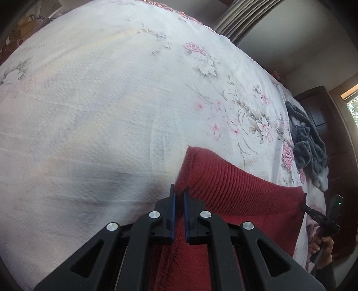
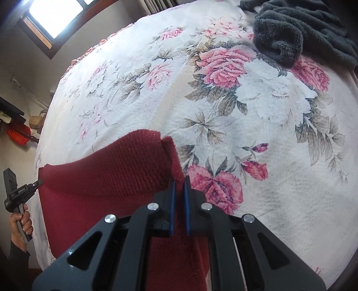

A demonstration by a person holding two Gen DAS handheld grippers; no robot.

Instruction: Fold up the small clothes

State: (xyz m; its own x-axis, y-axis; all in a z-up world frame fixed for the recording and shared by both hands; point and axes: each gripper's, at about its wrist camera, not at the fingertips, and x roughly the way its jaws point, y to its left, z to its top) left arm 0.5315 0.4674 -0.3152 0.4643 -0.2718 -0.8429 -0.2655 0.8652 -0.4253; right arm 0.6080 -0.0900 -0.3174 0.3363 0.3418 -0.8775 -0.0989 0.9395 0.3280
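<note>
A dark red knitted garment (image 1: pixel 235 194) is held up over a bed covered with a white floral blanket (image 1: pixel 100 100), stretched between the two grippers. In the left wrist view the left gripper (image 1: pixel 179 197) sits at 6 o'clock, its blue-padded fingers (image 1: pixel 171 210) pressed close together with a fold of the red knit pinched between them; the garment's ribbed upper edge rises from the fingertips toward 1 o'clock and then runs off toward 3 o'clock, where the right gripper (image 1: pixel 322 218) grips its far corner, with a hand (image 1: pixel 323 246) wrapped around the handle below it. In the right wrist view the right gripper (image 2: pixel 179 192) likewise stands at 6 o'clock, its fingers (image 2: pixel 186 208) nearly shut on the red cloth, which passes between them and hangs below the jaws. From there the garment (image 2: pixel 100 179) spreads toward 9 o'clock, where the left gripper (image 2: pixel 37 183) holds its other edge, a hand (image 2: pixel 20 221) gripping that handle just beneath. A crumpled dark grey fluffy garment (image 2: pixel 302 29) lies on the blanket (image 2: pixel 246 107) at 1 o'clock in the right view, well apart from the red one; the same grey heap (image 1: pixel 308 143) shows at 3 o'clock in the left view, near the bed's edge. A bright window (image 2: pixel 56 15) shows at 11 o'clock in the right view.
</note>
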